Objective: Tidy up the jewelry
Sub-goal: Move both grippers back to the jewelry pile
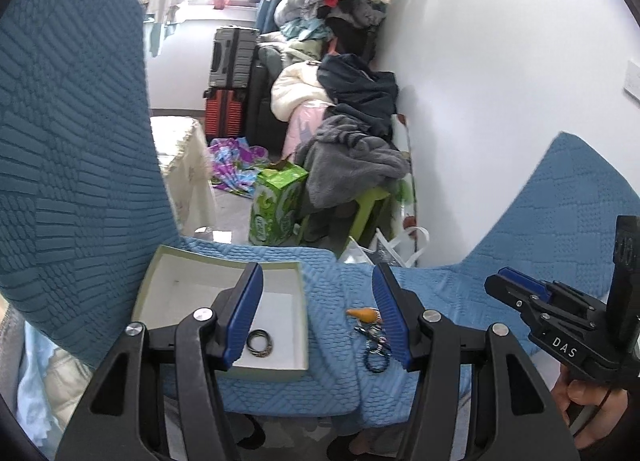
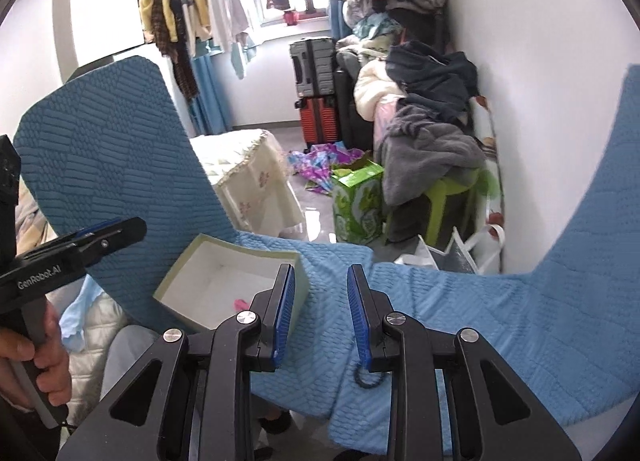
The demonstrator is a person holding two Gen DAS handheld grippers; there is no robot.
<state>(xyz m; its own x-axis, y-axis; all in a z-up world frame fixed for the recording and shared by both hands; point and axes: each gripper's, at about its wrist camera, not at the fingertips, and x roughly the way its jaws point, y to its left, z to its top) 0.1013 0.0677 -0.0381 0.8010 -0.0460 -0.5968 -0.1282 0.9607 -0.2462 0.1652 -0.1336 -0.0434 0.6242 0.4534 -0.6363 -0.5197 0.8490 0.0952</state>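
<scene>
Near the cushion's (image 1: 328, 377) front edge, we hold the left gripper (image 1: 320, 317), spread and empty, just left of the jewelry pile (image 1: 374, 337), box (image 1: 280, 373) alongside; right gripper (image 2: 320, 321) also spread.

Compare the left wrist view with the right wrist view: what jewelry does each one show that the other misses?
Only the left wrist view shows the dark rings lying in the box, plus the orange piece and tangled pieces on the blue cover. Only the right wrist view shows a small pink item inside the box. Both show the box, the cover, a dark blue bracelet on the cover, and both grippers: left gripper and right gripper are open and empty.
</scene>
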